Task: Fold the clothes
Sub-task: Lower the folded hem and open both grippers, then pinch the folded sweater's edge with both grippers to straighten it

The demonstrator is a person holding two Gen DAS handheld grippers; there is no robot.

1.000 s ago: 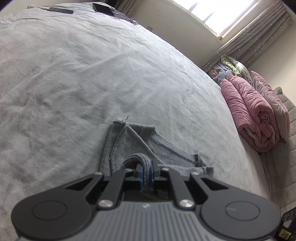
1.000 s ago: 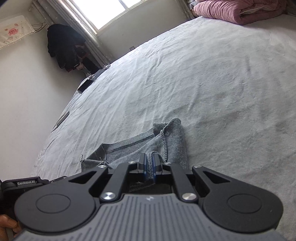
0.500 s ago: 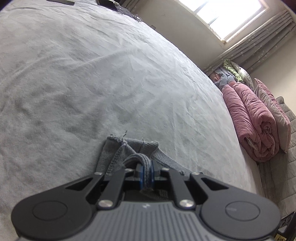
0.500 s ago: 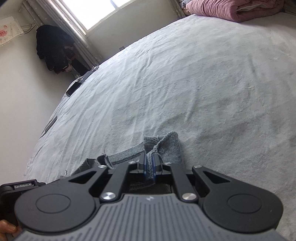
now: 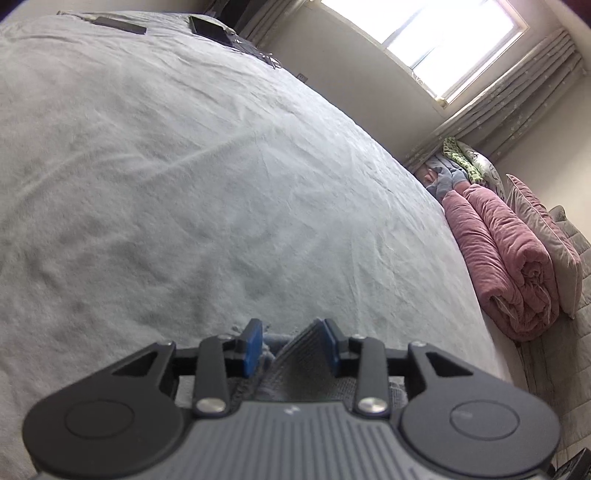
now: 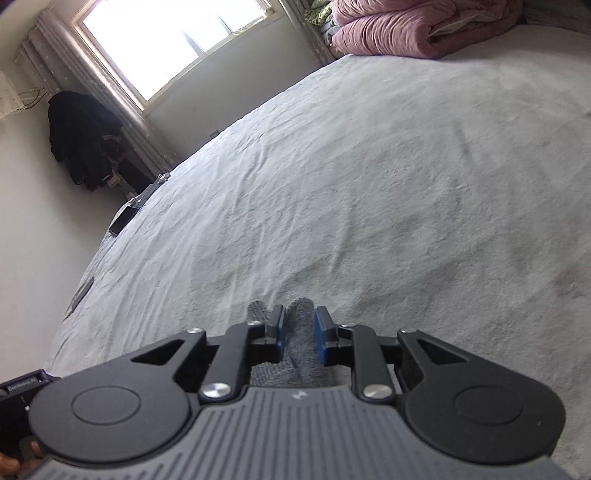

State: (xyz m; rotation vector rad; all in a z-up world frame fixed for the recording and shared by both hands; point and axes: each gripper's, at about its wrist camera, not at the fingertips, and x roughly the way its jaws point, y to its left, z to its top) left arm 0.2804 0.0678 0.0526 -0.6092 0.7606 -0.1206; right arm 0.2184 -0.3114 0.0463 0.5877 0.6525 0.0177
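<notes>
A grey knit garment (image 5: 306,354) lies on the grey bed sheet (image 5: 221,184), mostly hidden under both grippers. In the left wrist view my left gripper (image 5: 290,325) has its jaws opening. A fold of the knit stands between them and leans on the right pad, with a gap at the left pad. In the right wrist view my right gripper (image 6: 300,312) is also opening, low over the sheet (image 6: 369,184). A ridge of the garment (image 6: 301,343) sits loosely between its blue pads. The rest of the garment is out of sight.
A rolled pink quilt (image 5: 506,258) and pillows lie at the bed's right end, also in the right wrist view as the quilt (image 6: 399,29). Dark flat devices (image 5: 210,27) rest on the far edge. Dark clothes (image 6: 81,140) hang by the window. A hand (image 6: 14,458) shows at lower left.
Both grippers, shut on folds of the garment before, now have their jaws parted. Both have sunk forward over the garment, which has nearly vanished beneath them.
</notes>
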